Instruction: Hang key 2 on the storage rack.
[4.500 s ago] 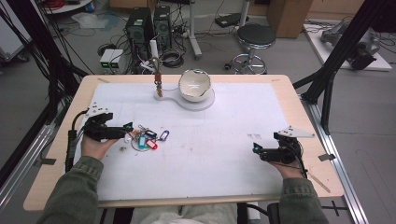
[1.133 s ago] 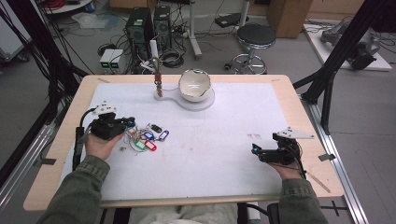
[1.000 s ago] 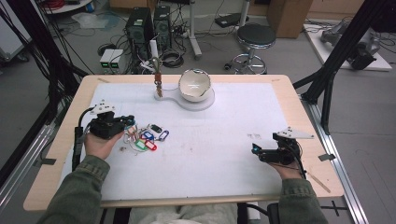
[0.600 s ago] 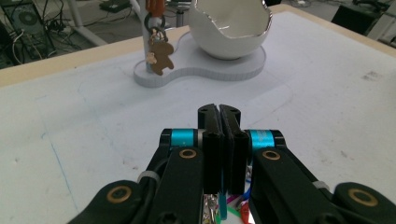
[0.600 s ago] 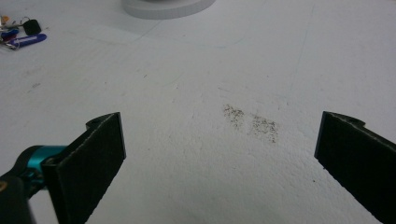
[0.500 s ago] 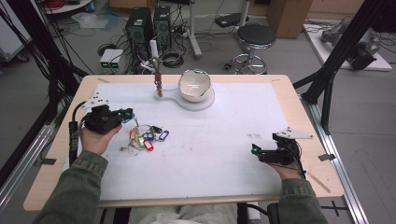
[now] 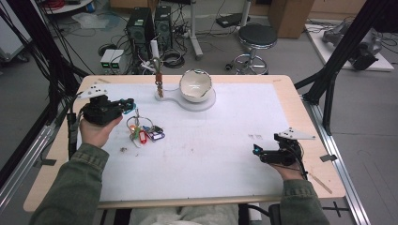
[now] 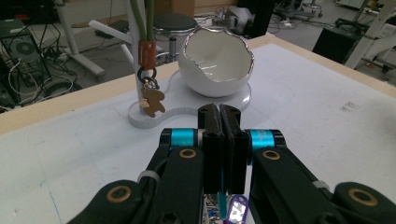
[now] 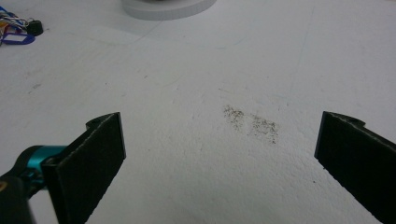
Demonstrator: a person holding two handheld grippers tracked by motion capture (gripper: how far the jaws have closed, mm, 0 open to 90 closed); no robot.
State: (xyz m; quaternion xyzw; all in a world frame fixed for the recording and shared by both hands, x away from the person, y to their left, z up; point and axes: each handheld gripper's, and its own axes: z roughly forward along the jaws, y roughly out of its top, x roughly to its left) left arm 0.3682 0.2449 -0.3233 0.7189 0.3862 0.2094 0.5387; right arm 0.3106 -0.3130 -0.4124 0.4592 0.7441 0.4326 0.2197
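One bunch of keys [image 7: 143, 132] now hangs from your left gripper [image 7: 126, 105], jaws clamped on its ring, lifted off the desk near the left edge since a second ago. Your right gripper [image 7: 257, 151] rests wide open by the right edge; the hook stand [image 7: 159, 86] looks like the goal

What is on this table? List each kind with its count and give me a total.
White eggshell-shaped ceramic bowl with silver rim, on its stand: 1
Brown bear-shaped charm hanging on the stand's post: 1
Bunch of keys with coloured plastic tags: 1
Black two-jaw grippers: 2 (left gripper, right gripper)
Total: 5
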